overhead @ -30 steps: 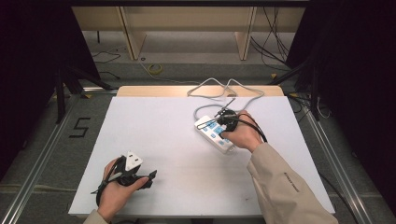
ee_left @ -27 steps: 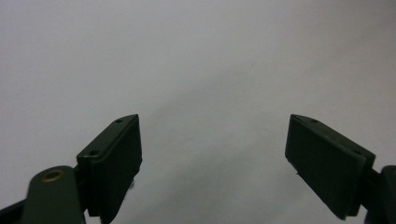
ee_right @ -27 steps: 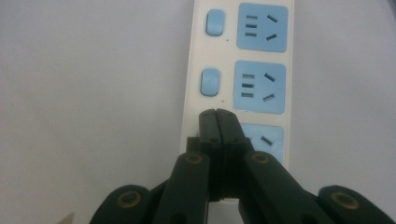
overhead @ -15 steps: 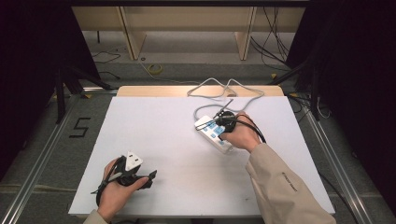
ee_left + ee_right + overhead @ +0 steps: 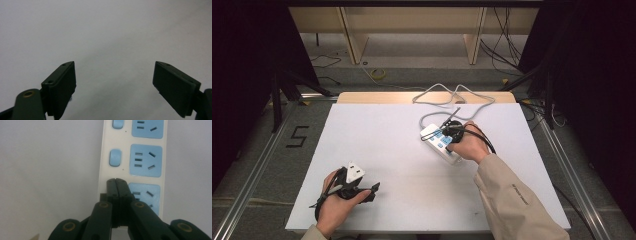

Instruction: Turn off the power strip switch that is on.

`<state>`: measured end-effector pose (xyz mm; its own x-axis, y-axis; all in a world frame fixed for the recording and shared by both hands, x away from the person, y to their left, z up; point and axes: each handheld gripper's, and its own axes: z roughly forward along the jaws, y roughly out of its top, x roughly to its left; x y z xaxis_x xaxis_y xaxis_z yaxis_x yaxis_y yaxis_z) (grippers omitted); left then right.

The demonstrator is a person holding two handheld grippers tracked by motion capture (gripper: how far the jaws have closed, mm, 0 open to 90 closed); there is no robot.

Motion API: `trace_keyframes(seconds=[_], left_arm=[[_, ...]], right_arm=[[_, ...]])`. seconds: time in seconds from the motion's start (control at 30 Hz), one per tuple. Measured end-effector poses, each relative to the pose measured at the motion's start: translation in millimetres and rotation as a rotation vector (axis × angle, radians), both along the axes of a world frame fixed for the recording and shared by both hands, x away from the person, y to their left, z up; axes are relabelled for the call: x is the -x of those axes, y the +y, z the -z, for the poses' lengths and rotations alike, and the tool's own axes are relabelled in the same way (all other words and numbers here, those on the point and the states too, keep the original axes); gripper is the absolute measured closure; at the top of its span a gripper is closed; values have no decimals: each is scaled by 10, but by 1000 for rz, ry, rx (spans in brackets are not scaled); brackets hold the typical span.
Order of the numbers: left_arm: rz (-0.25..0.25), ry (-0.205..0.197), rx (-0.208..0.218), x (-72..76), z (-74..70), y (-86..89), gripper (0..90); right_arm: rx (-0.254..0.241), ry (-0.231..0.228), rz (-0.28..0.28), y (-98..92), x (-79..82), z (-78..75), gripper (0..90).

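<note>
The white worktop carries my power strip, which lies toward the far right with its grey cable looping off behind it. From that strip, my left claw rests well apart, near the front edge, its jaws standing wide with nothing between them and bare worktop beneath.

My right claw sits directly on the strip, jaws pressed fully together and holding nothing. In the right gripper view the closed tips rest at the near end of the strip's switch column, just beside the nearest blue socket; I judge they are pressing a rocker switch there. The next blue switch shows farther along.

What could go wrong: the strip is loose on the worktop, so a slanted push could skid or tip it instead of rocking the switch. The narrow tips could also slide off sideways onto the socket face and miss the switch.

A "5" is marked on the floor, left of the worktop. I can read no brand or lettering on the strip itself.
</note>
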<state>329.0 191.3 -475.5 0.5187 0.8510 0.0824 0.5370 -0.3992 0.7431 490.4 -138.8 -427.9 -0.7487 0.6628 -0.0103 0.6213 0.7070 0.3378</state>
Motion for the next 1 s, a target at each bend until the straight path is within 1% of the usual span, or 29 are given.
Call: trace_keyframes(seconds=[0.3,0.6,1.0], left_arm=[[-1,0,1,1,0,2,186],[-1,-1,0,4,-1,1,187],[-2,-2,-1,6,-1,2,187]], right_arm=[[9,7,-4,18,-1,24,900],[26,6,11,39,12,22,900],[25,19,28,44,2,21,900]])
